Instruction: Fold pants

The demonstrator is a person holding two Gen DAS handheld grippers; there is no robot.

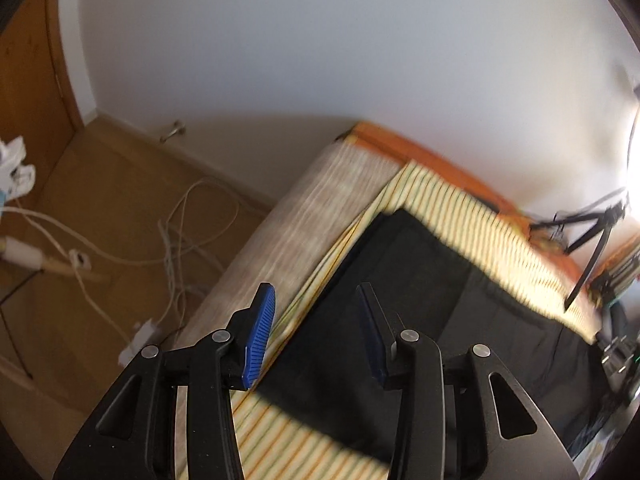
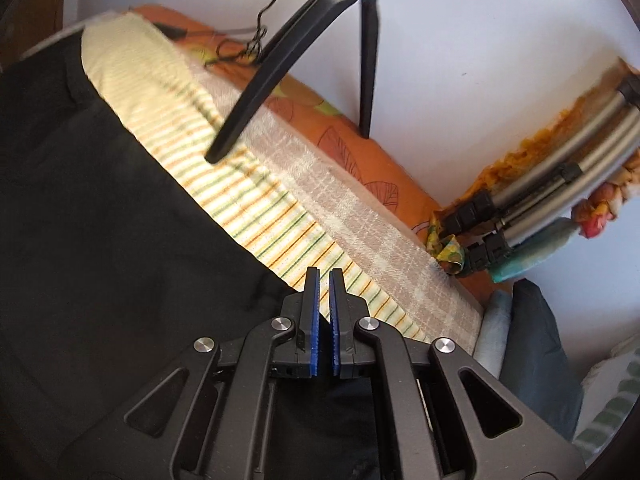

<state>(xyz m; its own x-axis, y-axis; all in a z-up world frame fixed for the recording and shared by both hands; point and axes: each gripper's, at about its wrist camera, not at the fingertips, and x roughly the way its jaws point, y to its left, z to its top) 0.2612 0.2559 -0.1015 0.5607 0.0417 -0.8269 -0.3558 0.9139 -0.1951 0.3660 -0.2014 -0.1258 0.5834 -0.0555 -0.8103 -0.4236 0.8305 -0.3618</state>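
Left gripper [image 1: 316, 332] hangs with fingers spread and empty over the near edge of the black pants [image 1: 400, 320], which lie flat on the striped sheet [image 1: 472, 216], apparently readied to grasp, while right gripper [image 2: 324, 312] is nearly closed on nothing.

No text, label, brand, number or sign can be read in either wrist view; motion blur softens both pictures, and nothing legible is carried on any surface shown.
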